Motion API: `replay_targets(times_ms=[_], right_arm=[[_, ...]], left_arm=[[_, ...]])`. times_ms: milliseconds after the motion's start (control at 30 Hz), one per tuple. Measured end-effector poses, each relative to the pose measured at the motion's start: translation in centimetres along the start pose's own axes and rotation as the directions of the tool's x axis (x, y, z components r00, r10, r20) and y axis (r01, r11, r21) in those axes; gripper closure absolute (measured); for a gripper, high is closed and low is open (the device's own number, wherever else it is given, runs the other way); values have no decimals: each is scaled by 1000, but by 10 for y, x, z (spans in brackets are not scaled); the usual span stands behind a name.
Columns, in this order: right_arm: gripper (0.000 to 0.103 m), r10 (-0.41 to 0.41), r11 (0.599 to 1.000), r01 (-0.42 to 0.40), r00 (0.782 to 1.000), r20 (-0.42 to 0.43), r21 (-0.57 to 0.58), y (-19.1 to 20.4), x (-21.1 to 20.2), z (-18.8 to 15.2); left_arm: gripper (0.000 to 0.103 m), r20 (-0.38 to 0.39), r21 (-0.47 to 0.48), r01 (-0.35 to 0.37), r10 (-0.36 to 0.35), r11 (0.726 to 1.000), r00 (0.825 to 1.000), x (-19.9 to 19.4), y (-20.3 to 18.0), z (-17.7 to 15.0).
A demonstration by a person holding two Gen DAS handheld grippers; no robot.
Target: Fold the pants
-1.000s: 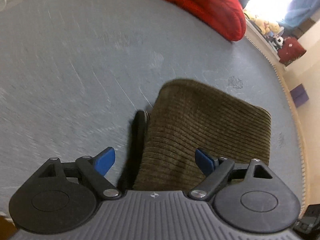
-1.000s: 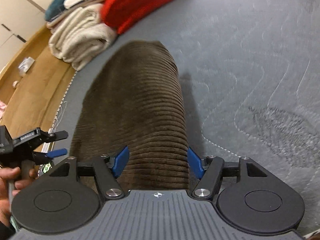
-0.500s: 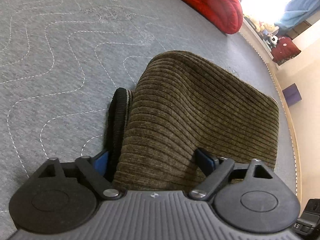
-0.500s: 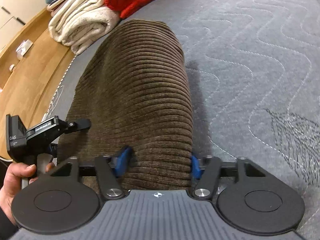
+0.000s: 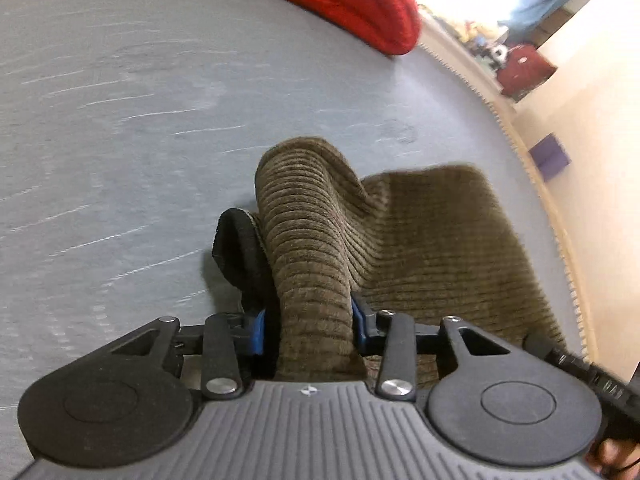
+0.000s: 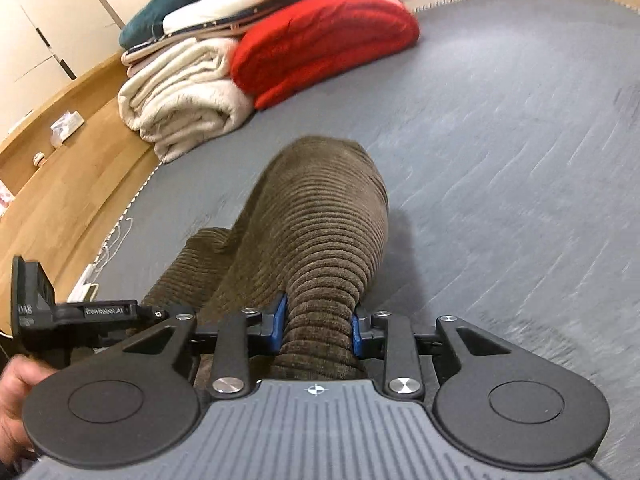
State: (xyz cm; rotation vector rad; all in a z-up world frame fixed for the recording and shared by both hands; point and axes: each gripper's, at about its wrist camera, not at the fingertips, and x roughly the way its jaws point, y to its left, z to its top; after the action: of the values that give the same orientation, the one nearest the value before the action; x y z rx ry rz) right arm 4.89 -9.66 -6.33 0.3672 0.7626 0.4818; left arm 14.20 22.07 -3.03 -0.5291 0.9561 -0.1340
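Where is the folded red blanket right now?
The folded red blanket lies at the far edge of the grey quilted mat, upper centre in the right wrist view, beside the rolled cream blanket.

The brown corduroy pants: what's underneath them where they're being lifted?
Under the pants, a black lining or waistband peeks out at the left, over the grey quilted mat. The corduroy hides whatever lies under its flat part.

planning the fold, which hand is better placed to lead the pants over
Neither clearly: the left gripper and right gripper have both just closed on bunched pants. Slight edge to the right, with bare mattress ahead of it.
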Motion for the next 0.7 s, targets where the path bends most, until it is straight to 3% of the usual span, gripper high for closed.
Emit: replay_targets(times_ms=[100, 200, 267, 333, 367, 433, 467, 500, 533, 567, 600, 633, 700], right_arm=[[73, -35, 999, 36, 998, 48, -14, -14, -20, 5], [73, -77, 997, 78, 991, 110, -1, -35, -43, 10], [73, -100, 995, 99, 982, 163, 18, -51, -60, 13], [73, -135, 990, 123, 966, 220, 66, -70, -78, 14], [73, -152, 987, 136, 958, 241, 80, -79, -85, 13], [66, -222, 975, 210, 948, 226, 76, -96, -85, 7], [65, -276, 961, 267, 942, 189, 73, -106, -81, 2], [66, -342, 939, 334, 932, 120, 83, -117, -74, -2], [65, -419, 905, 413, 907, 49, 102, -130, -68, -7], [65, -494, 863, 489, 869, 9, 131, -141, -69, -13], [65, -534, 831, 524, 846, 2, 187, -152, -76, -18], [65, -527, 823, 506, 850, 13, 258, -162, -86, -21], [65, -469, 847, 428, 881, 65, 315, -166, -104, -21]], left_arm=[[60, 37, -27, 69, -68, 997, 997, 15, -23, -7], [62, 60, 112, 111, -118, 988, 991, 26, -65, -17], [62, 90, 188, 177, -197, 966, 976, 26, -87, -22], [60, 90, 197, 247, -269, 949, 959, 33, -97, -27], [53, 69, 194, 260, -277, 946, 958, 41, -100, -28], [47, 11, 225, 190, -198, 956, 980, 61, -110, -32], [47, 19, 257, 122, -131, 959, 991, 67, -113, -35], [39, 37, 297, 48, -62, 954, 997, 70, -115, -40], [31, 49, 314, 31, -49, 949, 998, 70, -115, -42], [31, 75, 311, 20, -46, 950, 996, 65, -114, -44], [31, 99, 310, 11, -44, 951, 994, 59, -113, -45], [34, 132, 311, 8, -51, 950, 990, 51, -113, -47], [36, 179, 309, 34, -93, 951, 979, 35, -111, -51]])
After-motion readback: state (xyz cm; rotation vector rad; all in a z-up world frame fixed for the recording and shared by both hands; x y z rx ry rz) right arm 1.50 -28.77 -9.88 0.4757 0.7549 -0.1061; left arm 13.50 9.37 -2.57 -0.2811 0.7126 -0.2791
